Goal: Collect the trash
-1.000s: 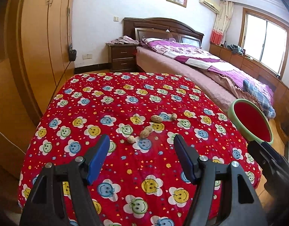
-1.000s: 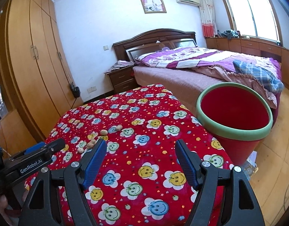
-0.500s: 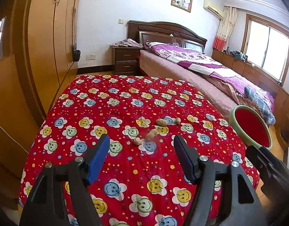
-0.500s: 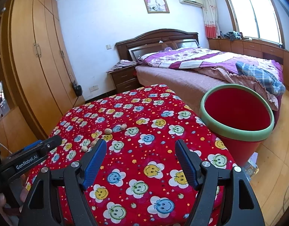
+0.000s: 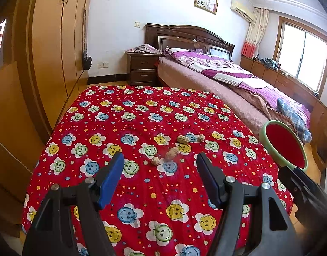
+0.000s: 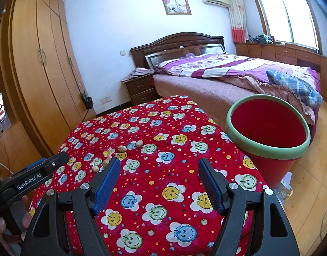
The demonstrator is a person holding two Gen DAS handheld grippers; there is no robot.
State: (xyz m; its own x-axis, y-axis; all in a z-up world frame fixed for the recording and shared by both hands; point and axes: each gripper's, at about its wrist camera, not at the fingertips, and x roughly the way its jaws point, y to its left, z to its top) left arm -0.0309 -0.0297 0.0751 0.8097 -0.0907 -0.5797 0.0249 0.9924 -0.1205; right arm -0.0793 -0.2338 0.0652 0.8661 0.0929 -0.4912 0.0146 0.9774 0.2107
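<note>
Left gripper (image 5: 160,176) jaws wide apart, nothing between the blue pads (image 5: 112,177), hovering over the near half of the table with the red smiley-flower cloth (image 5: 99,128)

Right gripper (image 6: 158,178) same state: jaws spread wide, empty, also over the near part of the cloth

Trash = four peanut shells on the cloth, ahead of the left gripper:
- small shell (image 5: 155,161) closest, just beyond the gap between the left fingertips
- longer shell (image 5: 171,152) just past it, slightly right
- peanut (image 5: 182,139) further ahead
- small piece (image 5: 201,137) just right of that one, apart from it

From the right gripper the same shells (image 6: 122,148) sit ahead and to the left, two nearest ones just beyond its left fingertip; left gripper body visible at its far left, held by a hand (image 6: 5,224)

Red bin with green rim (image 6: 267,136) stands on the floor beside the table's right edge, ahead-right of the right gripper, mouth tilted toward the camera, inside looks empty. From the left gripper it's far right (image 5: 284,145), past the table edge

No shell touched by either gripper; shells well apart from the bin

Background: bed (image 6: 227,74) behind table, wardrobe (image 5: 56,42) on left
</note>
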